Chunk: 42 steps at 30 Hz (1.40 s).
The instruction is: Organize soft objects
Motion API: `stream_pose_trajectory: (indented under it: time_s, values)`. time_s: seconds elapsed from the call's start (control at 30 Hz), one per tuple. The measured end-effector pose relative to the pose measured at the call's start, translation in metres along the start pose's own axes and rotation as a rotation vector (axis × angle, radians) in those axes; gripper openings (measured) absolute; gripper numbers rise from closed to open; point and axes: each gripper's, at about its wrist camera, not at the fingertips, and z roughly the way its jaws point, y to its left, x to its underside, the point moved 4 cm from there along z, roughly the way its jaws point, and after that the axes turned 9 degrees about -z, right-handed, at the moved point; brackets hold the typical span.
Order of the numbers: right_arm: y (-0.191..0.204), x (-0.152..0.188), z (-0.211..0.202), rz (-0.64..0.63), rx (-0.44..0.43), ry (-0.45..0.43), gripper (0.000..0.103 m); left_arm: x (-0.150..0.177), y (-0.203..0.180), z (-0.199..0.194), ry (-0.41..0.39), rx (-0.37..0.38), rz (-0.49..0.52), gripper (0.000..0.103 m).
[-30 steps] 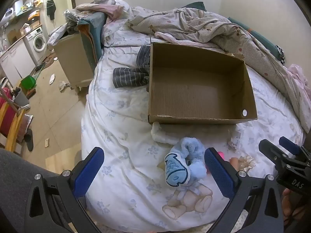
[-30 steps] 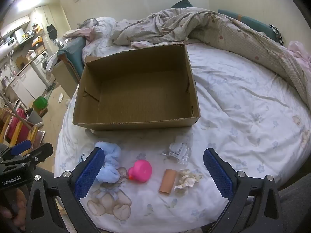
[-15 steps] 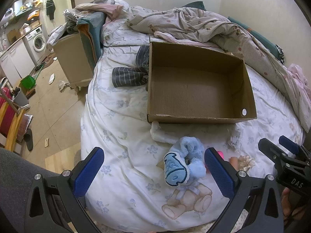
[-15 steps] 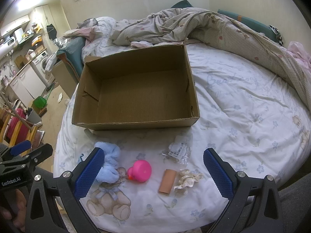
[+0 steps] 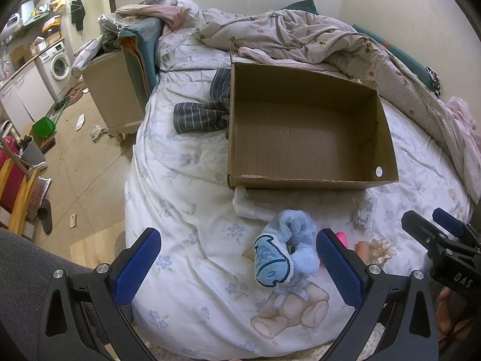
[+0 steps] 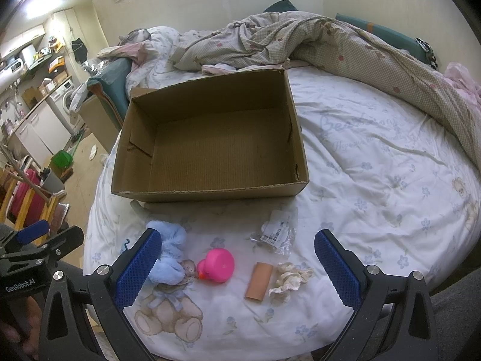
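A fluffy light-blue plush toy [image 5: 282, 248] is seen lying on the white floral bedsheet [image 5: 186, 198], just in front of the open brown cardboard box [image 5: 303, 180], which is empty. Beside the plush, a pink rubber duck [image 6: 217, 265], a tan cardboard tube [image 6: 258, 281] and crumpled paper [image 6: 290, 278] are laid out. The left claw [image 5: 237, 266] is held wide apart above the plush; the right claw [image 6: 237, 267] is spread apart too, gripping nothing.
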Motion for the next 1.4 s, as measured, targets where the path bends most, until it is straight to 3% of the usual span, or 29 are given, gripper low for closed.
stream_pose_trajectory:
  time_s: [1.4]
  values:
    - [-0.0023,0.0012,0.0037,0.009,0.013,0.018,0.103,0.0031,0.0025,0.0043,0.002,-0.004,-0.011,0.103]
